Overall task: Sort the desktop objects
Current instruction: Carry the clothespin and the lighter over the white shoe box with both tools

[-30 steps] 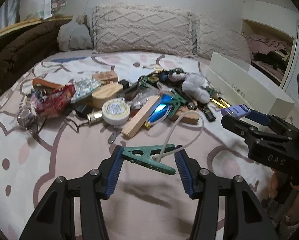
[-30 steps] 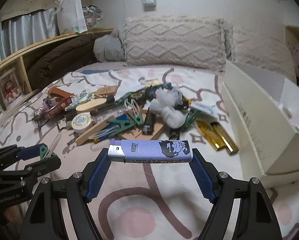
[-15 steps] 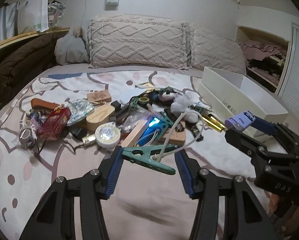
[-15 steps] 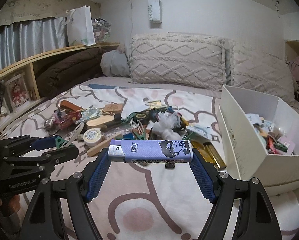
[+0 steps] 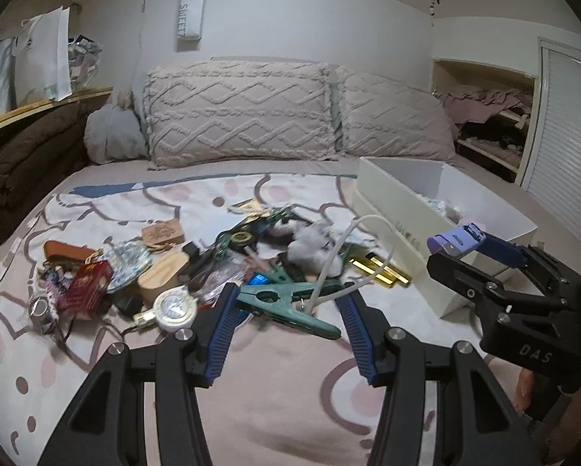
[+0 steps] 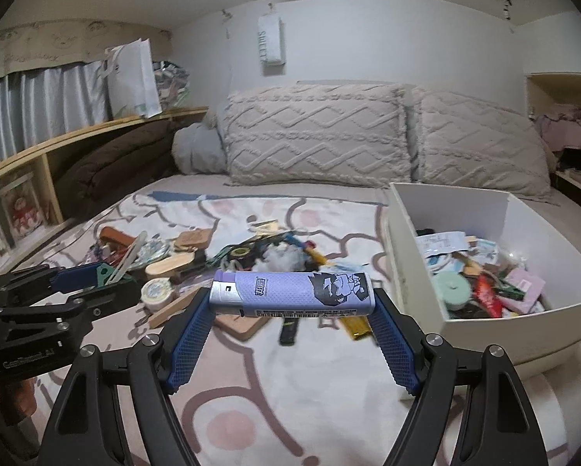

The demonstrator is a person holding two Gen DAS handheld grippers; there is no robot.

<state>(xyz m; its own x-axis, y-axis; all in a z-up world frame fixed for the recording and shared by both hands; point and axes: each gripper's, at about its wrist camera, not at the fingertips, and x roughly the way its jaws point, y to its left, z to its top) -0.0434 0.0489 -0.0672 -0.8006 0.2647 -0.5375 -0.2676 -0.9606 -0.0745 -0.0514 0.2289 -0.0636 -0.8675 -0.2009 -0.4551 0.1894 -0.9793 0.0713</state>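
Clutter [image 5: 212, 272] of small desktop objects covers the middle of the pink patterned bedspread [image 5: 282, 396]. Nearer, the left hand-held gripper [image 5: 286, 306] is closed partway on a teal plastic clothes peg [image 5: 286, 305] with a white cable [image 5: 368, 229] looping from it — both clear of the bed. To its right, the right hand-held gripper [image 6: 292, 310], jaws wide, clamps a lilac plastic lighter [image 6: 292, 294] end to end, crosswise, just left of the white cardboard box [image 6: 414, 272] — already part-filled.
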